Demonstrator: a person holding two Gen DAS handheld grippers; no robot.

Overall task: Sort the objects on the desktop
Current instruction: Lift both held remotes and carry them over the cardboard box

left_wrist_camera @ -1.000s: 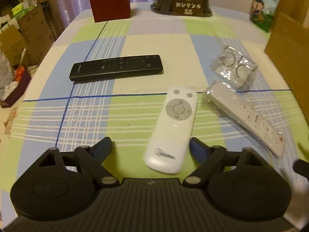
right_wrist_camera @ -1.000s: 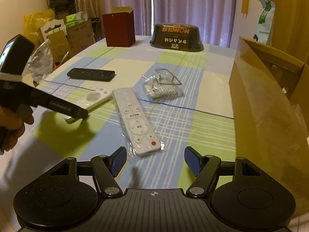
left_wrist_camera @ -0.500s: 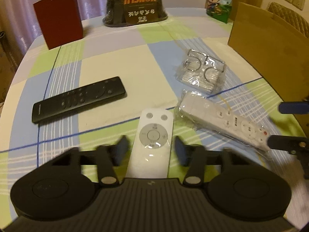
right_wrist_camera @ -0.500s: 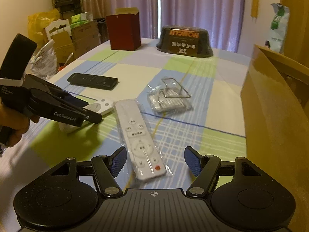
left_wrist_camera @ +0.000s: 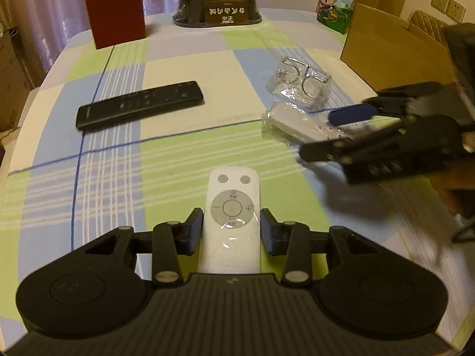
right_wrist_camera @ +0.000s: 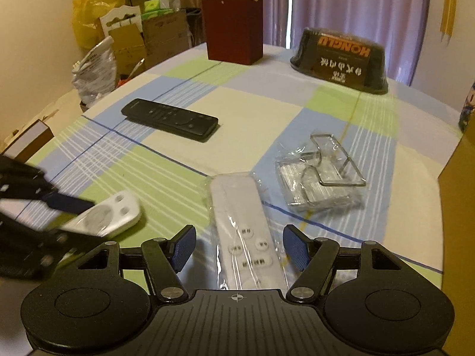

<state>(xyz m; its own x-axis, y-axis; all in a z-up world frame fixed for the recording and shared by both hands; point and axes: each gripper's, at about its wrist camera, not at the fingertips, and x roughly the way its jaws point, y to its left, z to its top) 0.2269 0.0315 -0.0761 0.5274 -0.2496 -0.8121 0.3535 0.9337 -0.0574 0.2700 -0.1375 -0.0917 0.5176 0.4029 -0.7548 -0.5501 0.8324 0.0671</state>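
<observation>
Left gripper (left_wrist_camera: 231, 231) has closed — onto white remote (left_wrist_camera: 231, 207).

"HONGLU" (upside down) on dark wrapped tray (left_wrist_camera: 218, 6); remote labels illegible.

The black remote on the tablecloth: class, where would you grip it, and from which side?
Grip the black remote across its narrow width near mid-length, coming down from above. It lies flat, long and slim, buttons up, with bare tablecloth along both long edges, so fingers can likely straddle it there.
</observation>
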